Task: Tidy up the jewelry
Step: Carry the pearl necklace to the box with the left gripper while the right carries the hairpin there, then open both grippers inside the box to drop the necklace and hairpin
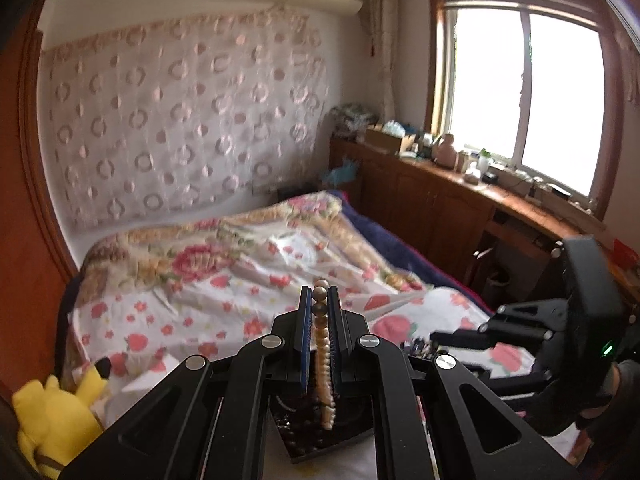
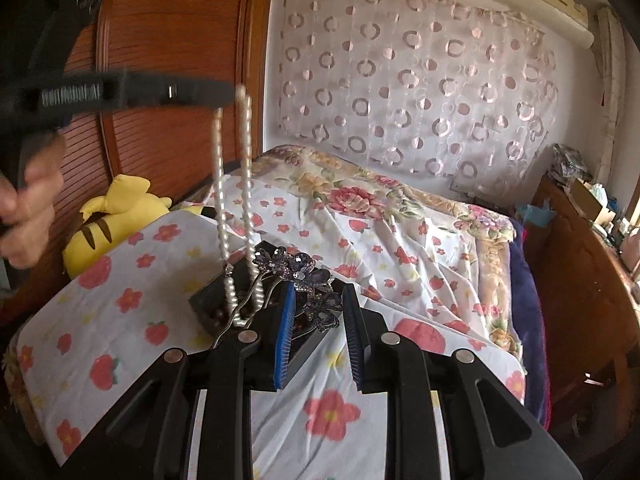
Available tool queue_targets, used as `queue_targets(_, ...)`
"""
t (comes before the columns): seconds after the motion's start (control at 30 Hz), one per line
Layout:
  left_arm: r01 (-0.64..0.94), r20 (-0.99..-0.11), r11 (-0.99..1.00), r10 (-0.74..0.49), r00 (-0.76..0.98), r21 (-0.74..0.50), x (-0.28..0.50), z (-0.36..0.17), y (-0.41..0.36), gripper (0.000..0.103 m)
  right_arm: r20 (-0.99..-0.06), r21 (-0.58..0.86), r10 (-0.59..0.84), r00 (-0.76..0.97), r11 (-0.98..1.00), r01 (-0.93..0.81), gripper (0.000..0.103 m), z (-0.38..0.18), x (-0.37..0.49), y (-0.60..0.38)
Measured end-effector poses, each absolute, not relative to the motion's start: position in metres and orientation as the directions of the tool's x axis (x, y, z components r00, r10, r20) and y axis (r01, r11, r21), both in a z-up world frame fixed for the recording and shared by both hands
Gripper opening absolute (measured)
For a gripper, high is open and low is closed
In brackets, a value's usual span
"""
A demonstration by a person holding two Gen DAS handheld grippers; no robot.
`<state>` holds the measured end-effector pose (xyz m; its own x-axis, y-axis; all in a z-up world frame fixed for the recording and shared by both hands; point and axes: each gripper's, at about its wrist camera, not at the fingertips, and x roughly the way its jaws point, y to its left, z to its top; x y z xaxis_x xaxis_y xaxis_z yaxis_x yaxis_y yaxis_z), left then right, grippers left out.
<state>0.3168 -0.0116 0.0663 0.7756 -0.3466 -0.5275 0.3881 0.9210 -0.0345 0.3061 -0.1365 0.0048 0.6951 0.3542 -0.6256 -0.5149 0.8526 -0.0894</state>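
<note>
**Currently: pearl strand lifted clear of jewelry box**

Item: pearl necklace [image 2: 244,168], pinched in the nearly shut jaws of the left gripper [image 1: 319,294], hanging in two strands at centre-left of the right wrist view, lower end trailing into the dark jewelry box [image 2: 212,308] on the bed [image 2: 420,240]. Likely raised to untangle it. Right gripper [image 2: 318,308]: jaws partly apart, straddling a purple butterfly hairpin [image 2: 300,270], contact unclear. Both grippers angle downward; a hand [image 2: 28,200] grips the left handle

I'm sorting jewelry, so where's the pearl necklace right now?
The pearl necklace hangs in two strands from the left gripper, on the left of the right wrist view, its lower end reaching the dark jewelry box on the bed.
</note>
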Motion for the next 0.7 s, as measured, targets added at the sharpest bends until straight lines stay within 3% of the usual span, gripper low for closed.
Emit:
queue_targets(0.23,0.342,-0.622,0.937,-0.310,0.719,-0.071,0.346,-0.001,0.008,0.007,-0.664,-0.064,0.369,0.650,0.838,-0.541,0.027,-0.030,0.340,-0.115)
queue_targets(0.47,0.312,-0.639,0.949,-0.270,0.721,-0.049,0.338,-0.025,0.020,0.009,-0.676,-0.061,0.361,0.643,0.842,-0.537,0.026,-0.051,0.363,-0.099)
queue_targets(0.6,0.295,-0.631,0.954,-0.256,0.732,-0.045,0.328,-0.027,0.026,0.033,-0.676,-0.054,0.362,0.642,0.844,-0.533,0.024,-0.056,0.369,-0.095)
queue_targets(0.7,0.281,-0.631,0.959,-0.241,0.738,-0.037,0.319,-0.028,0.030,0.040,-0.671,-0.051,0.363,0.646,0.848,-0.528,0.026,-0.056,0.365,-0.096)
